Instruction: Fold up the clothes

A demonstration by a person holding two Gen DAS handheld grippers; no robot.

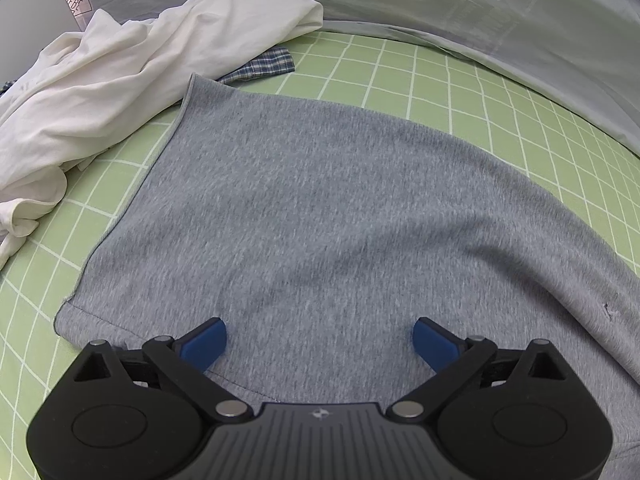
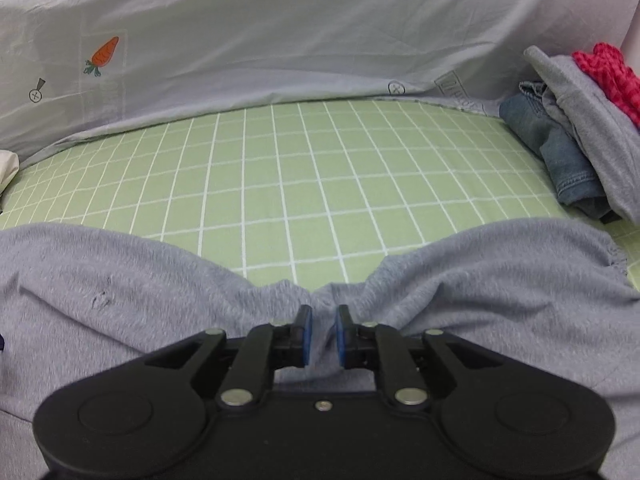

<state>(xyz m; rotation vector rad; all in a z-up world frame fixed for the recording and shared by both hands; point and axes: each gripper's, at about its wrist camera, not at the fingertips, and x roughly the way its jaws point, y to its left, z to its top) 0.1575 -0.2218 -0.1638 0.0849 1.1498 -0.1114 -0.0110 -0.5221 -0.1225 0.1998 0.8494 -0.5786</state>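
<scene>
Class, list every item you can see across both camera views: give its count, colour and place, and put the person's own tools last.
Grey garment: one, heather grey, spread on the sheet in front of both tools.
White garment: one, white, crumpled at the grey garment's far left.
Checked cloth: one, blue plaid, partly under the white garment.
Bed sheet: one, green with white grid.
Quilt: one, pale grey with a carrot print, along the far edge.
Clothes pile: one, denim, grey and red items, far right.
Left tool: one, black with blue pads, jaws wide apart over the grey garment.
Right tool: one, black with blue pads, jaws narrow, grey fabric bunched between them.
</scene>
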